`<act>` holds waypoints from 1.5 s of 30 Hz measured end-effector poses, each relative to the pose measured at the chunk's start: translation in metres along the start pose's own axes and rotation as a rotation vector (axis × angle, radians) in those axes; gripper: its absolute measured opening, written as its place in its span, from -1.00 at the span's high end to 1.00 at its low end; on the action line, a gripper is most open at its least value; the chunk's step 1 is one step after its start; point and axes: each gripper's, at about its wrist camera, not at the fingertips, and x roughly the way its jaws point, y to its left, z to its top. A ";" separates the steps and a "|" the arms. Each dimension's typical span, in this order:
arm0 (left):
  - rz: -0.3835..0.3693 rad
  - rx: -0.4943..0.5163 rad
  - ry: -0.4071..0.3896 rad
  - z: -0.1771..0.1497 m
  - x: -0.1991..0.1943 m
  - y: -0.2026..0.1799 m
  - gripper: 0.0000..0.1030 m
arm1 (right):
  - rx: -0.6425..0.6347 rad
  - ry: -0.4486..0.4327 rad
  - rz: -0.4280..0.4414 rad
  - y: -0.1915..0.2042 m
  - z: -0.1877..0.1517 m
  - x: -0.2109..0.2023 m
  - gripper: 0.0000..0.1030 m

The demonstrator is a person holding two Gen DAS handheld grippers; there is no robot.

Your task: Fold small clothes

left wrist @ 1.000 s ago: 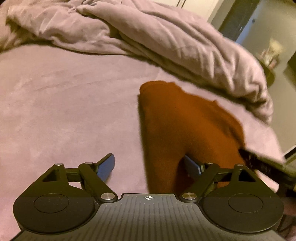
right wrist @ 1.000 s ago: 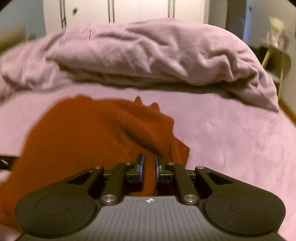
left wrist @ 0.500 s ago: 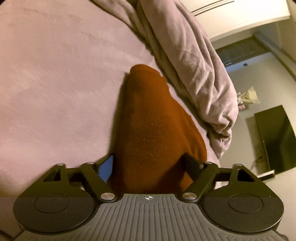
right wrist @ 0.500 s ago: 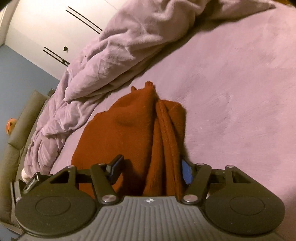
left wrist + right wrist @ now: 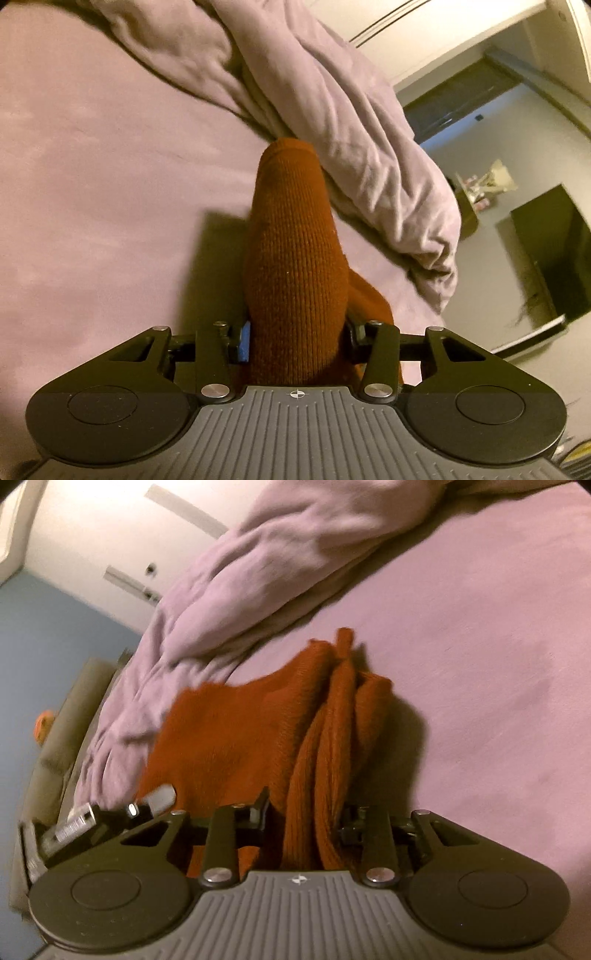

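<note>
Left wrist view: the left gripper (image 5: 297,341) has just been closing, and its jaws now sit tight against both sides of a thick roll of the rust knit garment (image 5: 295,258), which bulges up between them and runs away toward the rumpled duvet (image 5: 343,122). In the right wrist view the right gripper (image 5: 304,819) has also just been closing, and a bunch of narrow pleats of the same garment (image 5: 240,731) is squeezed between its jaws; the rest of the cloth spreads flat to the left on the mauve bed cover (image 5: 480,646).

To do this step well, I judge that both grips should take the same edge, layers together, and lift evenly so the cloth hangs without twisting. Gathered folds like these tend to slip out one layer at a time, so a firm pinch near the hem matters before carrying it over. The fold should land on the bare sheet, clear of the duvet.

Much is hard to read. The pads of both grippers are mostly buried in knit, so how many layers each has is unclear. The garment's shape, sleeves or neckline cannot be made out. The left gripper shows only as a blurred dark piece at the lower left of the right view. The room beyond is dim and smeared.
</note>
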 end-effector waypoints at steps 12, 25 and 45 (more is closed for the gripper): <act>0.340 0.117 -0.104 -0.042 -0.106 0.042 -0.12 | -0.230 -0.002 -0.136 0.075 -0.089 -0.012 0.05; 0.433 0.303 -0.040 -0.079 -0.070 0.000 -0.61 | -0.422 0.026 -0.219 0.126 -0.123 -0.009 0.40; 0.452 0.283 -0.045 -0.089 -0.071 0.003 -0.82 | -0.520 -0.085 -0.346 0.121 -0.165 -0.007 0.71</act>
